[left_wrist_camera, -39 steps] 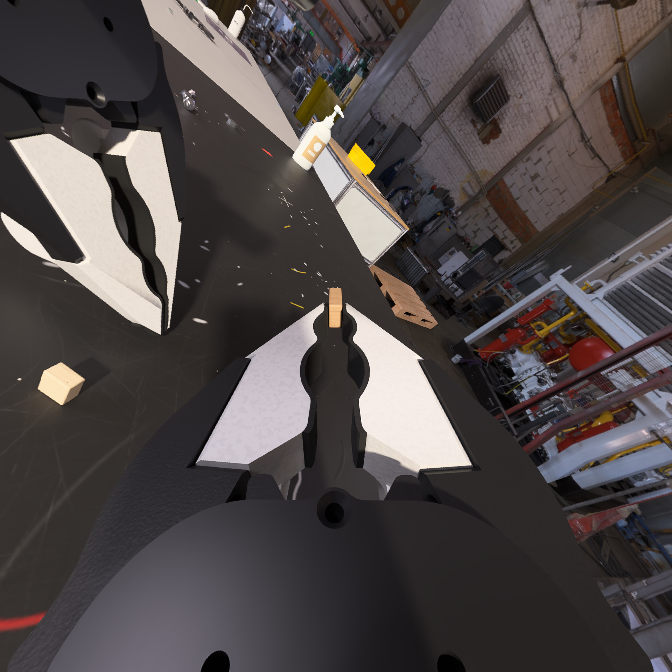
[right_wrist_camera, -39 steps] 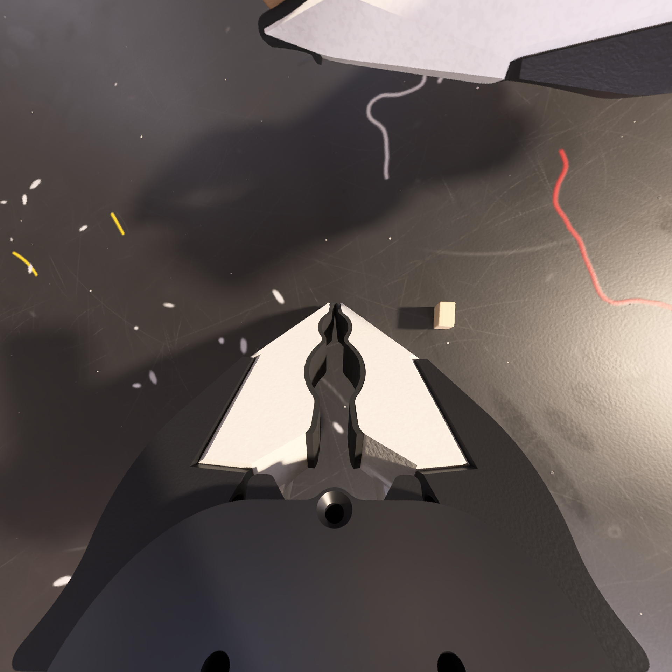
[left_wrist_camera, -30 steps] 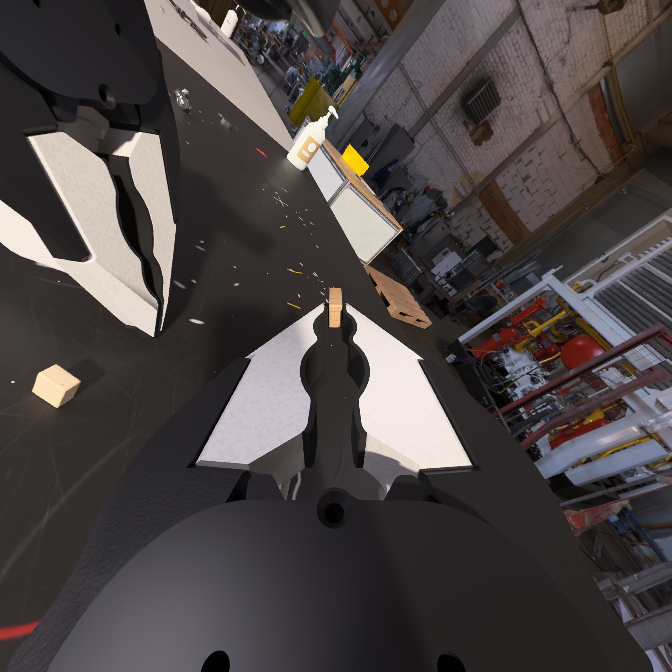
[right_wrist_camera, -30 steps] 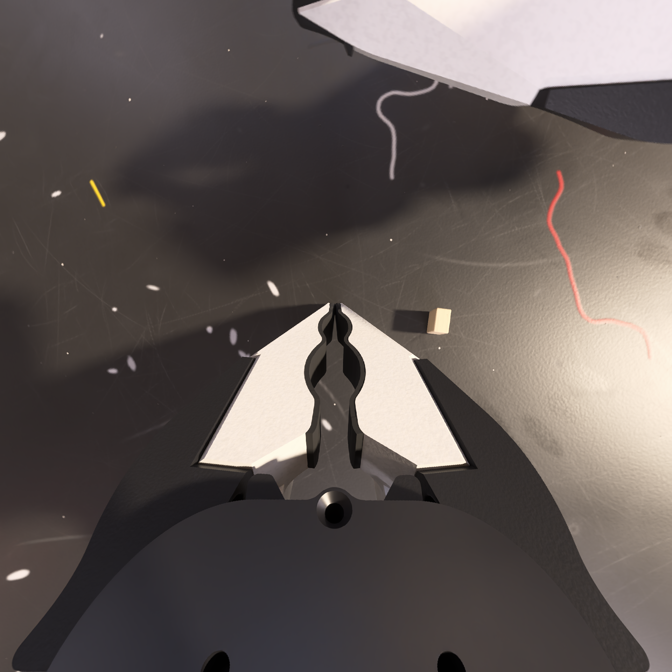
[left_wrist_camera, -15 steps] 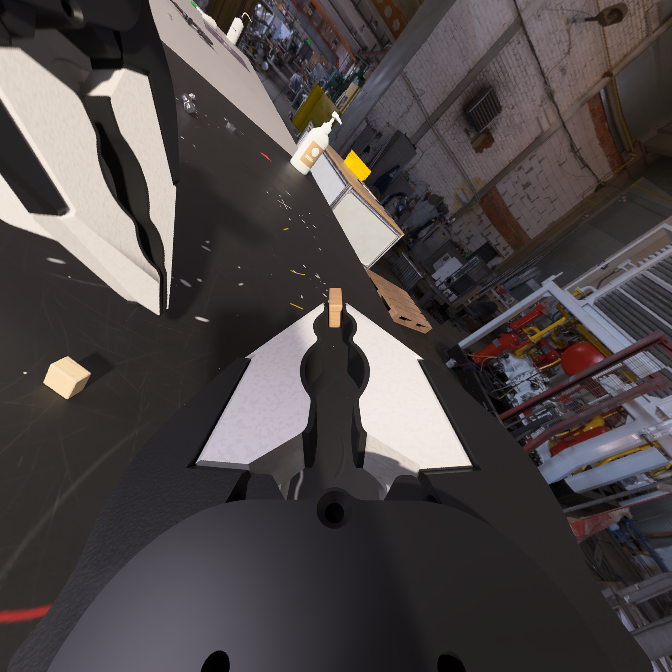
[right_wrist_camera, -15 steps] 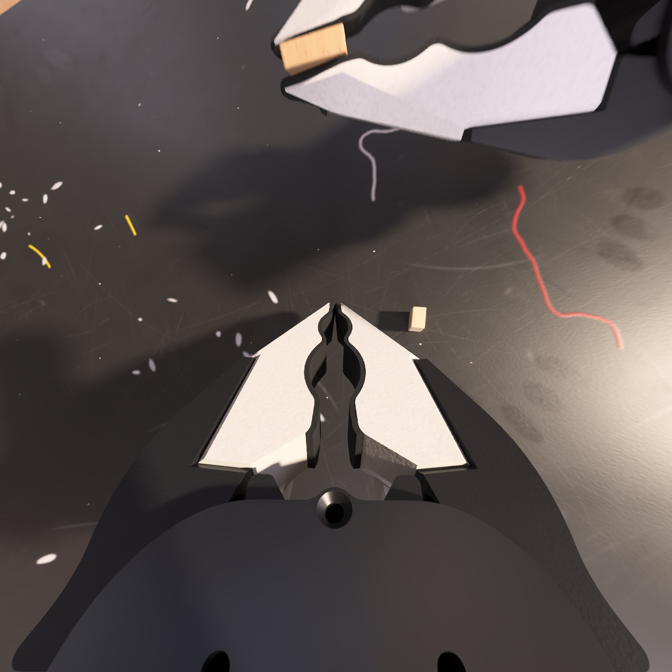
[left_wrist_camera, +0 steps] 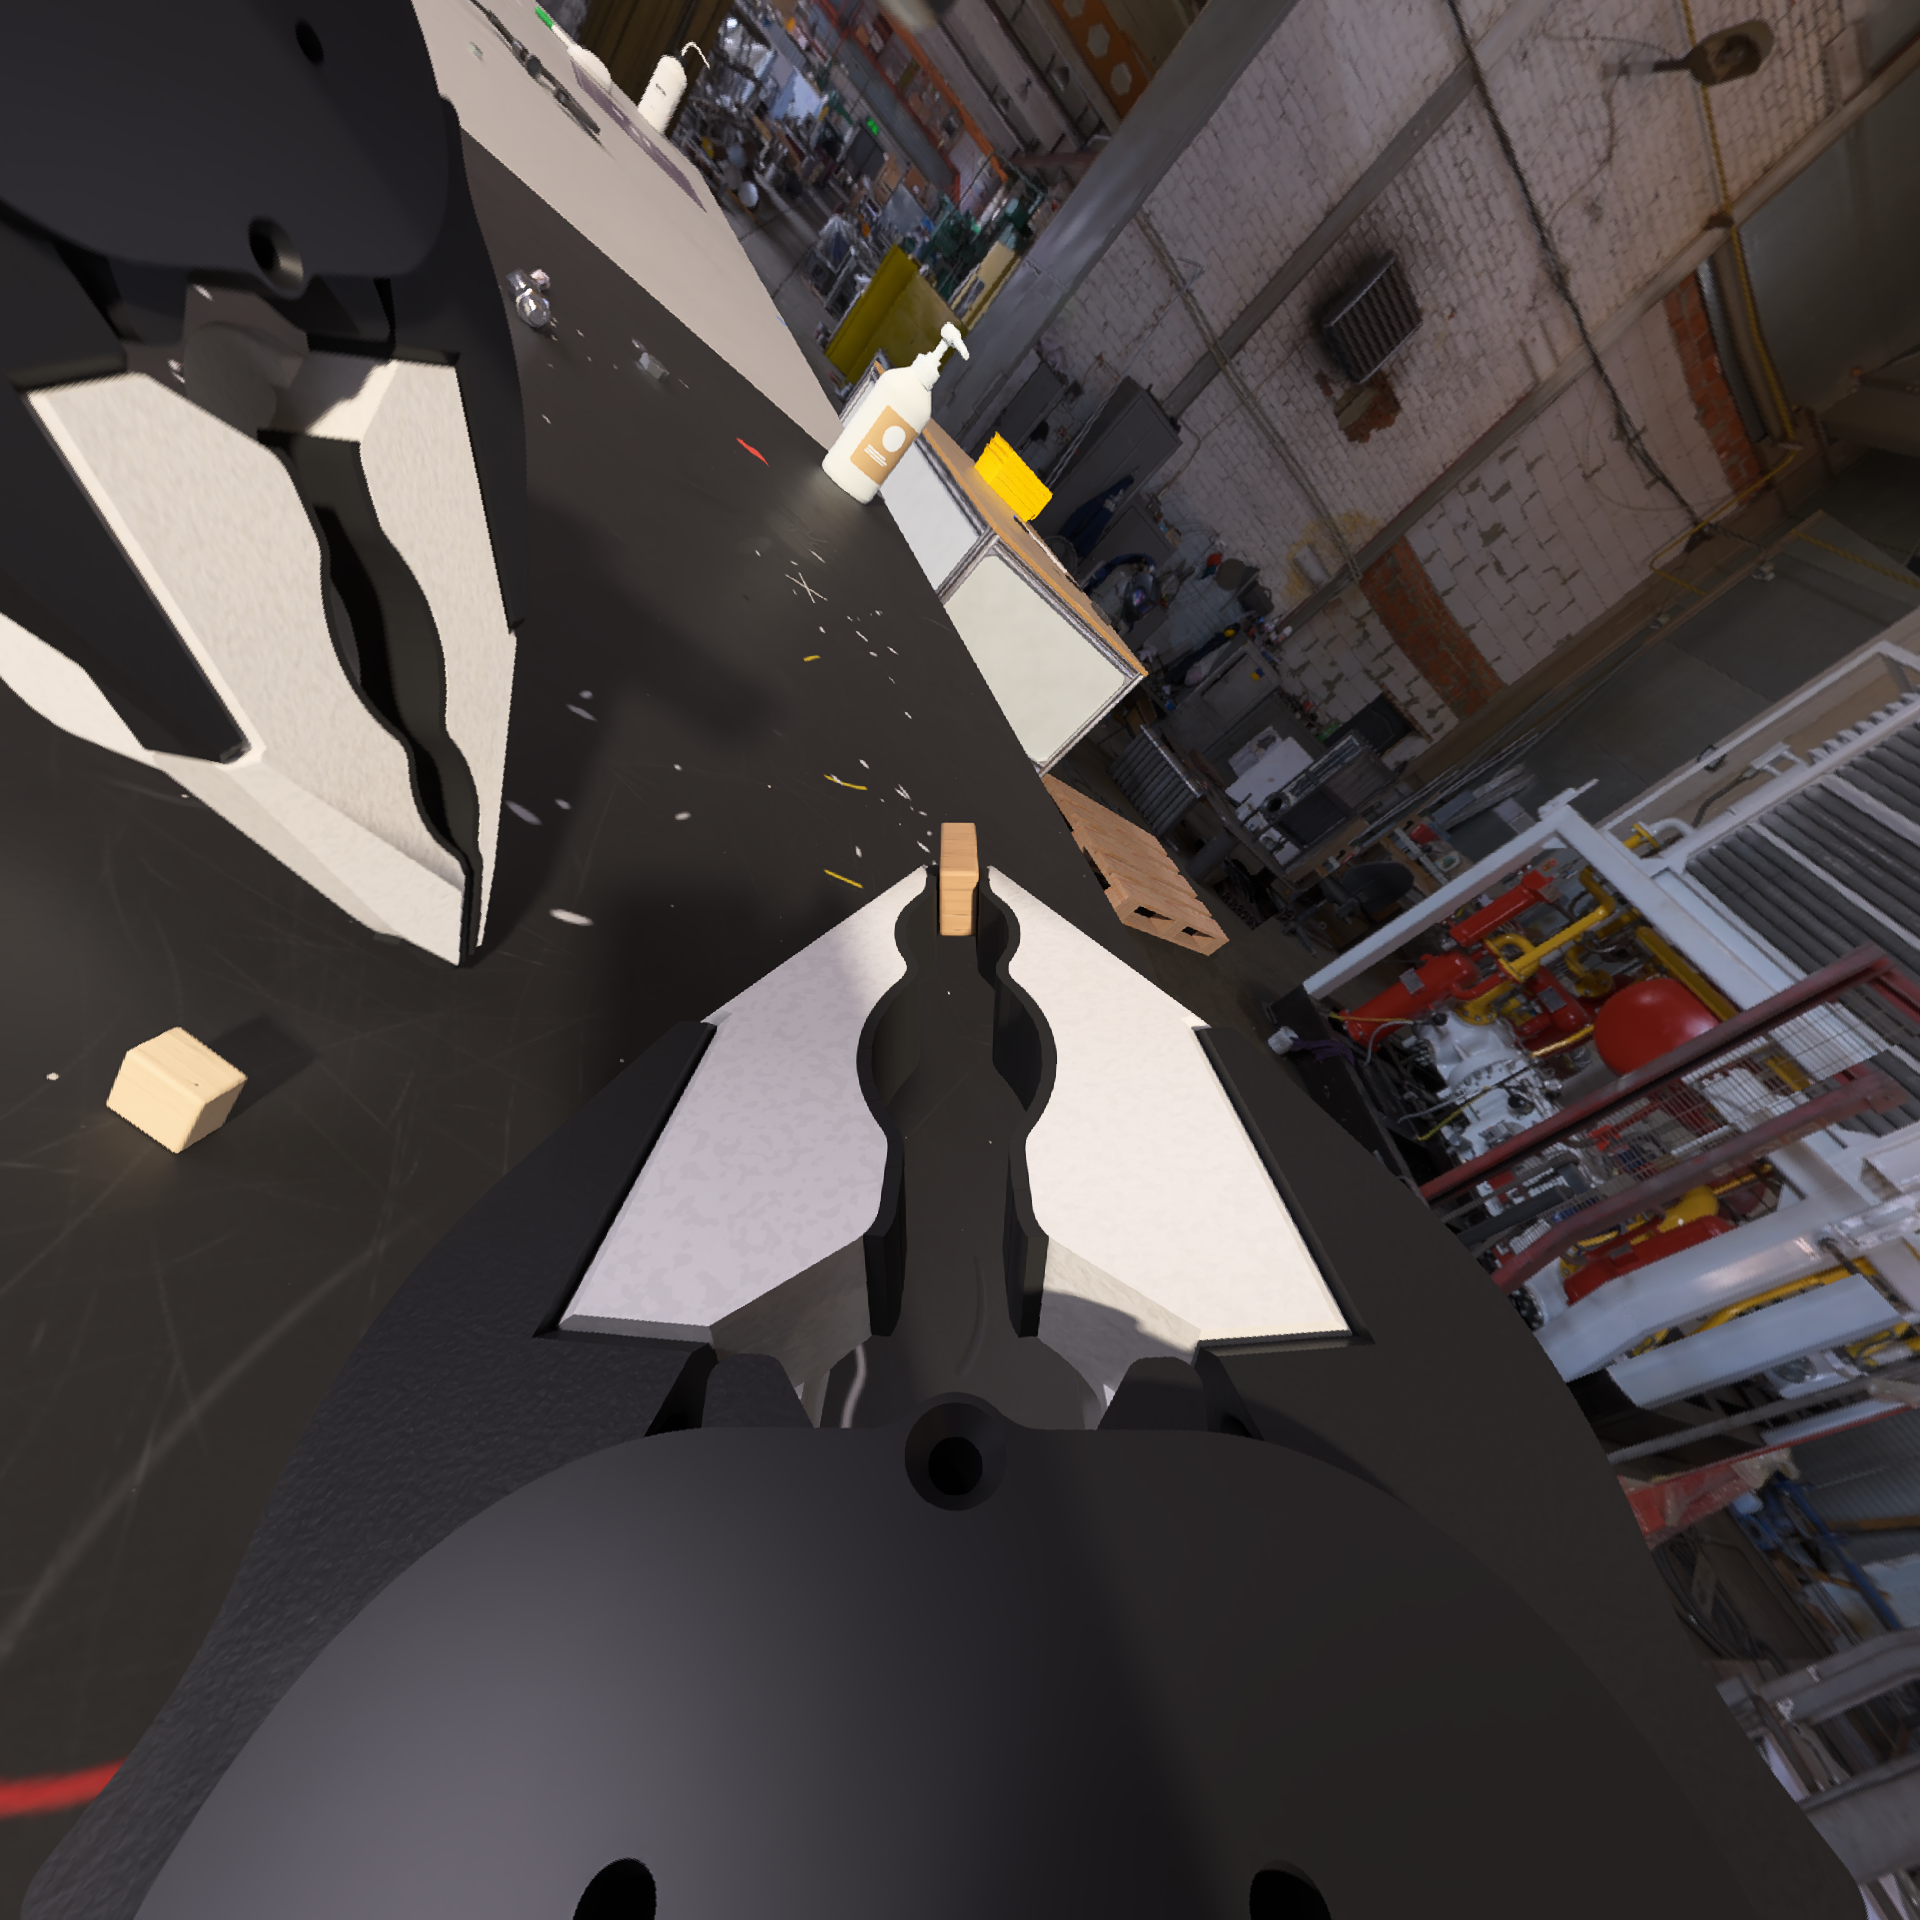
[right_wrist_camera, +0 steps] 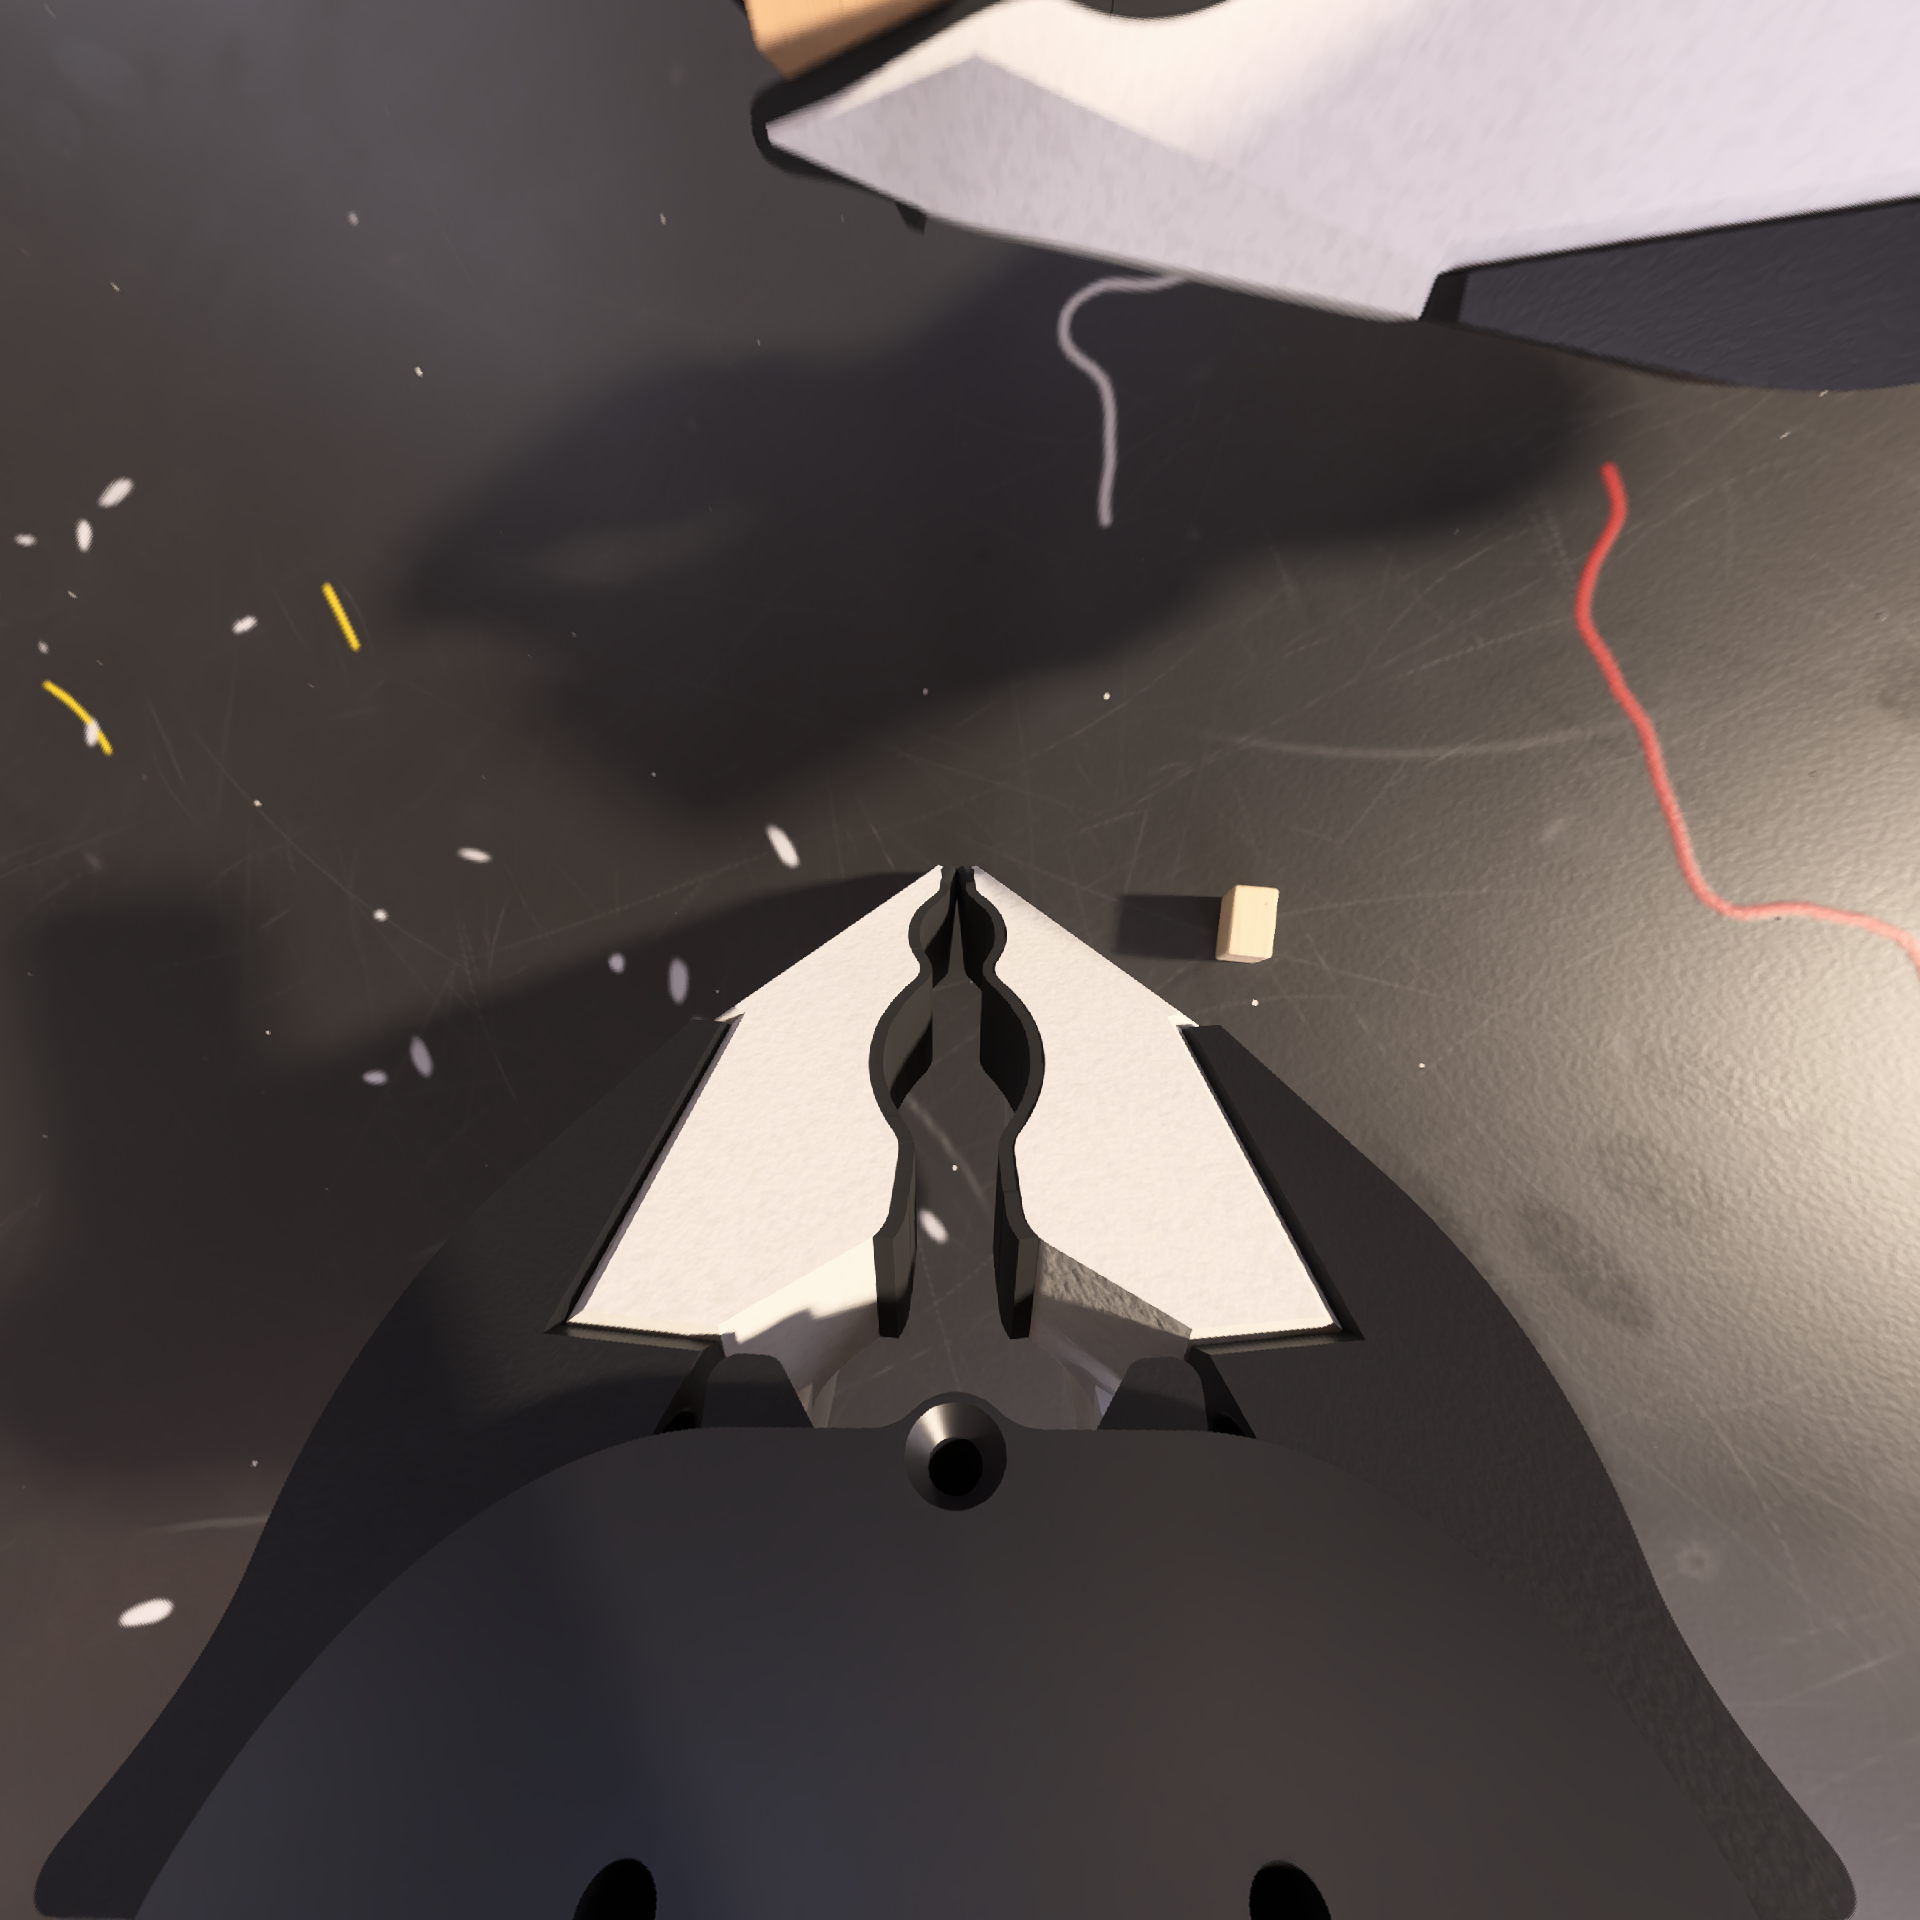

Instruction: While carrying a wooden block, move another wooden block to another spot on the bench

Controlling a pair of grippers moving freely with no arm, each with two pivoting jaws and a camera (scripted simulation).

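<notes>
Fingers of left gripper [left_wrist_camera: 957,883] clamped on darker wooden block [left_wrist_camera: 957,878], held above bench [left_wrist_camera: 665,644]. Right gripper [right_wrist_camera: 957,878] fingers pressed together, empty, above bench. Paler block [right_wrist_camera: 1247,925] lies just right of its tips. Carry step underway; next likely: spread right fingers, shift over paler block, descend.

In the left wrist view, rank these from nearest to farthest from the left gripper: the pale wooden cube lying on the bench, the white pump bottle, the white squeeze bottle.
From the left gripper, shut on a tan wooden block:
1. Pale wooden cube, on the black bench, lower left.
2. White pump bottle, at the bench's far edge.
3. White squeeze bottle, on the light surface beyond, top of view.
</notes>
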